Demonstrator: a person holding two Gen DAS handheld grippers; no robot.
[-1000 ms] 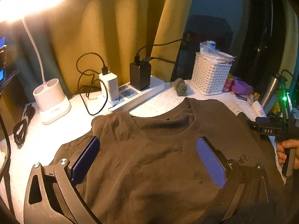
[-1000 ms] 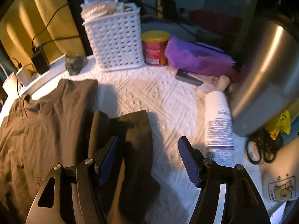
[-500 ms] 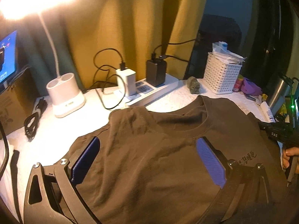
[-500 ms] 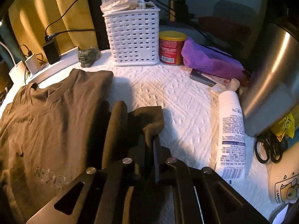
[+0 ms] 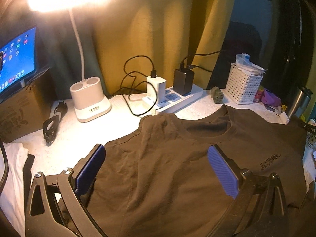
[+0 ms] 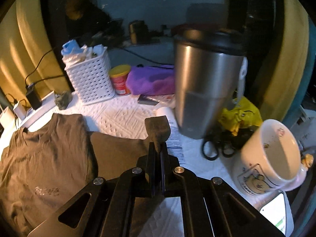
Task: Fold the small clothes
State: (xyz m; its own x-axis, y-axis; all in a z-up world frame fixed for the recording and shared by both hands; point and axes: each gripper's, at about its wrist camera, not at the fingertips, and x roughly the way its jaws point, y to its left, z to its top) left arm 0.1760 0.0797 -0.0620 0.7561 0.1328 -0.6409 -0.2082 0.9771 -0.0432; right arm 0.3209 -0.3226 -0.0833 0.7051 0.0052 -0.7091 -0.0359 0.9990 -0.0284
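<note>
A small brown T-shirt (image 5: 177, 158) lies front up on the white table cover, its neckline toward the power strip. My left gripper (image 5: 158, 167) is open, with its blue pads (image 5: 223, 169) spread above the shirt's chest. My right gripper (image 6: 157, 154) is shut on the end of the shirt's sleeve (image 6: 158, 130) and holds it lifted and stretched outward from the shirt body (image 6: 45, 154). The sleeve cuff sticks up past the closed jaws.
Close to the right gripper stand a steel tumbler (image 6: 207, 83), a white mug (image 6: 274, 154), scissors (image 6: 215, 150) and a lotion tube. A white basket (image 6: 90, 79), power strip (image 5: 173, 98), lamp base (image 5: 88, 100) and cables line the back. A white garment (image 5: 13, 177) lies left.
My right gripper closed on the sleeve and has lifted and pulled it outward to the right. My left gripper stayed open and drew back, so more of the shirt shows.
</note>
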